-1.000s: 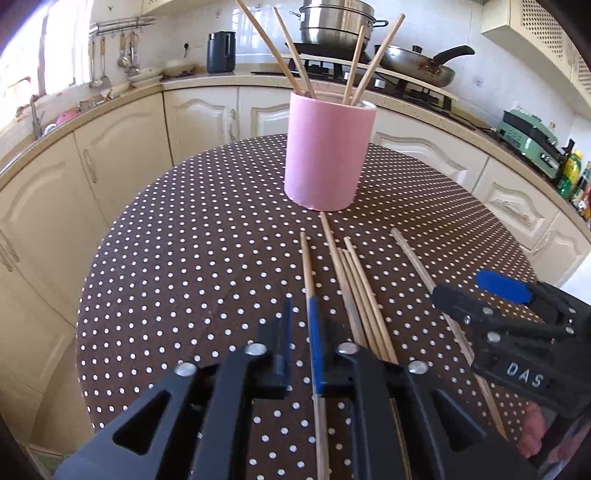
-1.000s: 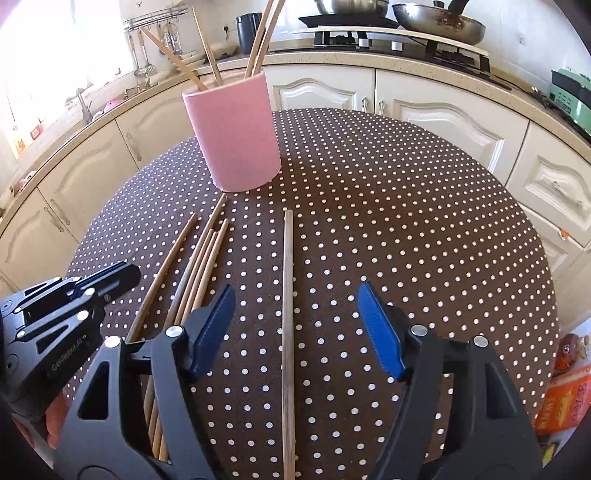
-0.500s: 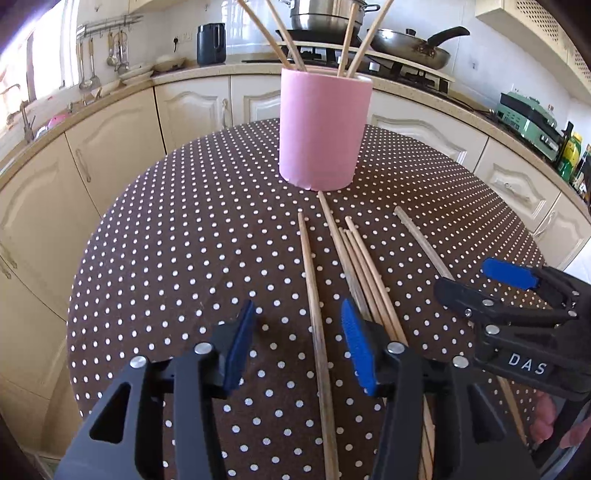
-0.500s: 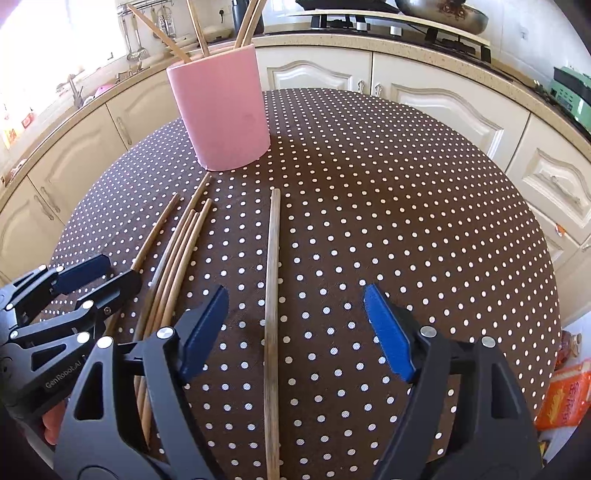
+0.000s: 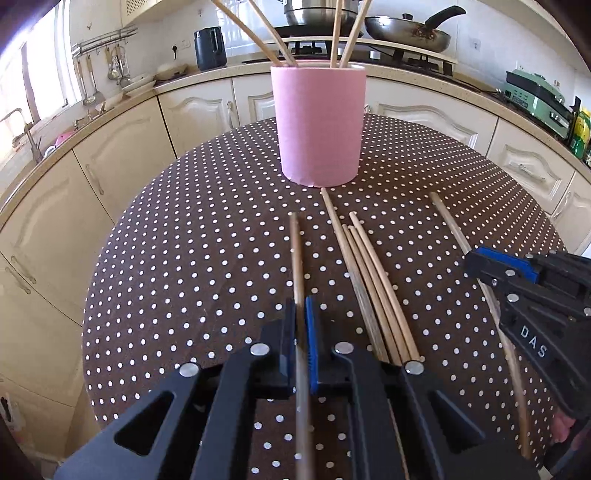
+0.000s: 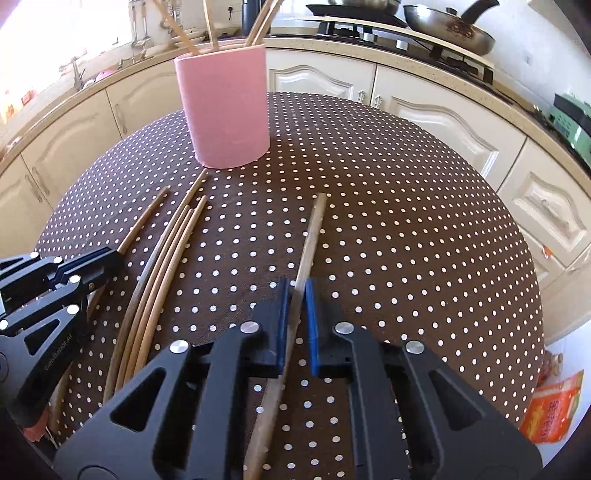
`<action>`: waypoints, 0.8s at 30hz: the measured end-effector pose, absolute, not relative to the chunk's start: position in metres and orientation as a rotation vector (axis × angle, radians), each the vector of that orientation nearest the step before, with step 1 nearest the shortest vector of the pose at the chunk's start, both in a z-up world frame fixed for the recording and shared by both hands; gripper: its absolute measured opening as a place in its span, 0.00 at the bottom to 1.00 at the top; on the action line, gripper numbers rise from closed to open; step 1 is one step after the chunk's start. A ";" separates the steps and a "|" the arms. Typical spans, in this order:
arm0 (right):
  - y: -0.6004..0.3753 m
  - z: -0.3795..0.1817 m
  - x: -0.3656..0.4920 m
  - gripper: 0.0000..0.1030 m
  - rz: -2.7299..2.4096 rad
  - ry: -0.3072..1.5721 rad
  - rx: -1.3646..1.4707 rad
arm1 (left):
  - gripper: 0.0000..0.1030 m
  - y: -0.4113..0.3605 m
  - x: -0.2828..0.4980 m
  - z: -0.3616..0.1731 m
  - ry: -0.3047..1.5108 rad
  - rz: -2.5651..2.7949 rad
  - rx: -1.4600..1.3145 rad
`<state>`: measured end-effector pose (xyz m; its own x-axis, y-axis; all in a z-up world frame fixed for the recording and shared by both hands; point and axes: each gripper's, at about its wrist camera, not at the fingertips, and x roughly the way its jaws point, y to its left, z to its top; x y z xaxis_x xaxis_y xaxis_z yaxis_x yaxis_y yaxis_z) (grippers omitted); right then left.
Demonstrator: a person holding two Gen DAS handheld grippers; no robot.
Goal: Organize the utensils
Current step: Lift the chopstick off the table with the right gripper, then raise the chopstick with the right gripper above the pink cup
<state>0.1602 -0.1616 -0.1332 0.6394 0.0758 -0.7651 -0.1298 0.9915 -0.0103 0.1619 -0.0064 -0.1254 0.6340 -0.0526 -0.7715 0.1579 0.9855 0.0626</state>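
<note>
Fingers on my left gripper (image 5: 300, 325) are clamped on a single chopstick (image 5: 296, 251), which runs straight ahead from between the blue pads toward the pink holder (image 5: 318, 125). My right gripper (image 6: 297, 314) has likewise pinched a darker chopstick (image 6: 312, 236) lying apart from the rest on the dotted counter (image 6: 406, 221). Between my two grippers I see a loose bundle of chopsticks (image 5: 369, 273) flat on the cloth, one tip almost touching the holder's base. That holder stands upright at the counter's far side with several chopsticks (image 5: 273, 33) leaning inside. Beyond it I see kitchen cabinets (image 5: 122, 155) and a pan (image 5: 406, 31).
</note>
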 end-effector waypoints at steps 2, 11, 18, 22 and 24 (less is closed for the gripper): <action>-0.165 -0.132 0.161 0.06 0.134 0.870 -0.041 | 0.06 -0.003 0.163 -0.125 0.879 -0.129 0.104; -0.171 -0.123 0.154 0.06 0.194 0.810 0.033 | 0.06 0.005 0.161 -0.125 0.877 -0.136 0.056; -0.175 -0.104 0.145 0.06 0.181 0.711 0.085 | 0.06 0.014 0.155 -0.111 0.831 -0.129 0.035; -0.181 -0.088 0.140 0.06 0.180 0.630 0.120 | 0.06 0.017 0.154 -0.096 0.783 -0.111 0.018; -0.182 -0.082 0.137 0.06 0.186 0.596 0.118 | 0.06 0.017 0.154 -0.087 0.756 -0.120 0.011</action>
